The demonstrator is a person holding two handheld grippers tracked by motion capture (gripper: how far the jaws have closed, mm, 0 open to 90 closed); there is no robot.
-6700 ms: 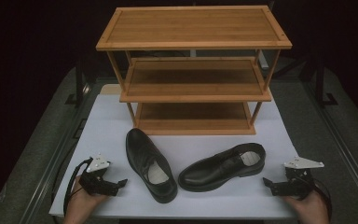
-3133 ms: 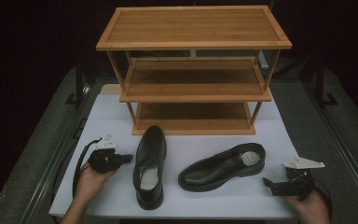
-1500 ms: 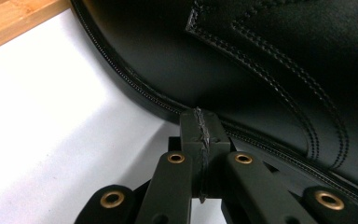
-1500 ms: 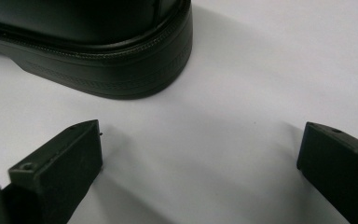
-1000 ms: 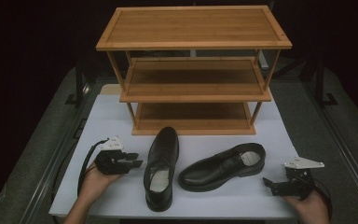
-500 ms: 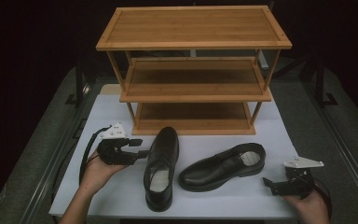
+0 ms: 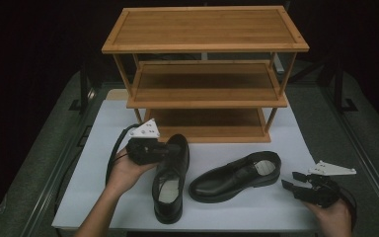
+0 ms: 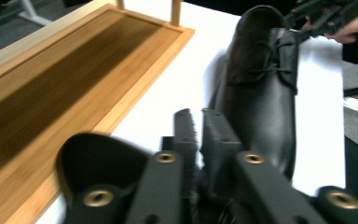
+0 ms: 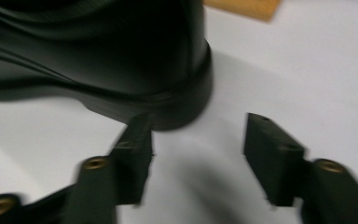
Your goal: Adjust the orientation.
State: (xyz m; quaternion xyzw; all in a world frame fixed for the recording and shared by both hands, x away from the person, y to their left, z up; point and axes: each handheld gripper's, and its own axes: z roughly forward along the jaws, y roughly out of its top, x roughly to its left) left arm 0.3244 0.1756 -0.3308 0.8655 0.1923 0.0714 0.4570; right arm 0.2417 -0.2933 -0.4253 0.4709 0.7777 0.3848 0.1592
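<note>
A black leather lace-up shoe (image 7: 170,180) stands upright on the white table mat (image 7: 94,148), toe toward the three-tier bamboo shoe rack (image 7: 205,74). The left gripper (image 7: 170,148) sits at its toe side, jaws nearly together, seemingly pinching the upper, though blur hides the contact. A second black shoe (image 7: 237,175) lies beside it. The right gripper (image 7: 290,181) rests near that shoe's heel, jaws spread wide, holding nothing.

We see the white table top (image 7: 296,143) lit brightly from above while its surroundings fall to near black. The shelf (image 7: 205,29) shadows its lowest tier. In the left gripper view our near jaws blur; in the right gripper view the shoe (image 9: 98,60) is smeared and dark, casting soft shadow.
</note>
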